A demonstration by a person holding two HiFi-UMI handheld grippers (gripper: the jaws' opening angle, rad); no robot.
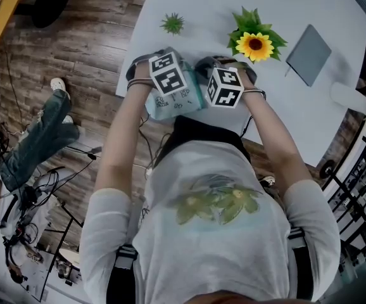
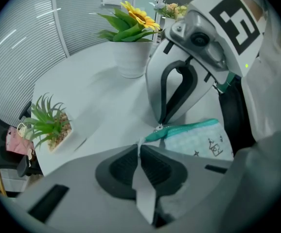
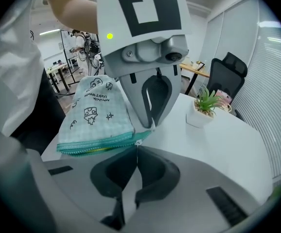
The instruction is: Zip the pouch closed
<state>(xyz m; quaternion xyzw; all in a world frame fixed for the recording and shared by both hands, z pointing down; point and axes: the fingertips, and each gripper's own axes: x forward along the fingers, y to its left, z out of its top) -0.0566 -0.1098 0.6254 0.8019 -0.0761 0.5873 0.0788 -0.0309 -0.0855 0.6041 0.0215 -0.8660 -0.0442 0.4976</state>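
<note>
A pale teal checked pouch (image 1: 176,106) with small drawings lies at the white table's near edge, between my two grippers. My left gripper (image 2: 140,147) is shut on a white fabric tab at the pouch's (image 2: 199,140) end. My right gripper (image 3: 137,147) is shut on the small silver zipper pull at the same end of the pouch (image 3: 96,115). The two grippers face each other, tips almost touching. A strip of yellow shows between the teal zipper edges in the right gripper view. In the head view the marker cubes (image 1: 170,75) hide both pairs of jaws.
A potted sunflower (image 1: 254,42), a small spiky green plant (image 1: 172,23) and a grey notebook (image 1: 308,54) stand further back on the table (image 1: 297,119). Another person (image 1: 37,138) sits on the wooden floor side at the left, among cables.
</note>
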